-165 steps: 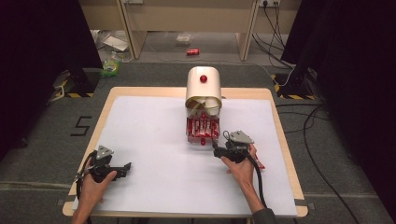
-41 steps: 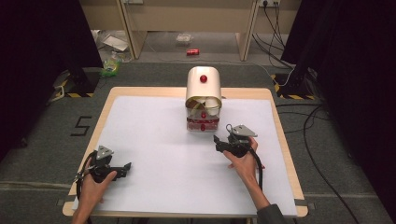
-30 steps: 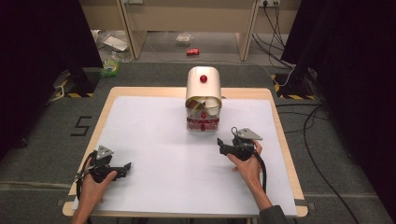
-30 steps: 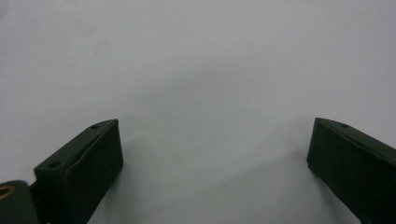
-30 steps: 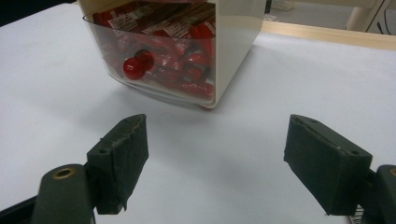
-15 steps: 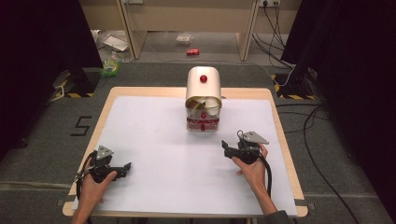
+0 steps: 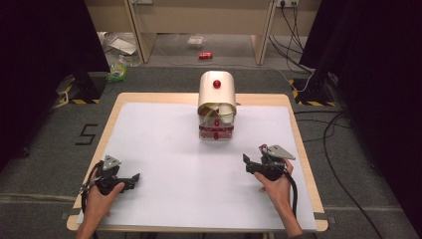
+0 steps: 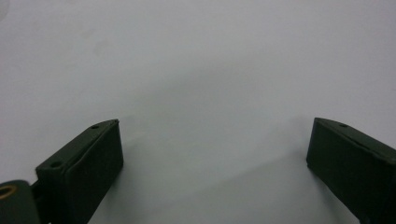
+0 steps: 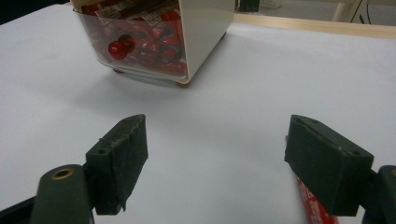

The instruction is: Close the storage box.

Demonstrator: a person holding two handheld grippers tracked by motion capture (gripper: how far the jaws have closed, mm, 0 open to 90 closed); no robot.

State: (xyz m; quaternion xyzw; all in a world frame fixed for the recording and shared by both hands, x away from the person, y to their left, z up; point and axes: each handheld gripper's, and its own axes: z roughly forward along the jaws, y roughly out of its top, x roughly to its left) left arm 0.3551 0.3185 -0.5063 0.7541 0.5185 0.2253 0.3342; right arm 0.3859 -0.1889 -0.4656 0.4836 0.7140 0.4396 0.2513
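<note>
White table (image 7: 164, 144) under us, both grippers gape empty; our right gripper (image 7: 251, 166) may drag that red packet (image 9: 314, 205) beneath it.

Dispenser (image 7: 217, 97): glossy cream shell, clear plastic drawer (image 9: 140, 51), shiny red packets (image 9: 154, 44). Table (image 7: 298, 144): pale wood rim under matt white sheet (image 7: 164, 144), probably paper.

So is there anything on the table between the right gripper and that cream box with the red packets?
Nothing visible. In the right gripper view, bare white sheet runs from the open right gripper to the box. A red packet lies beside its right jaw, off to the side, not in the path.
</note>
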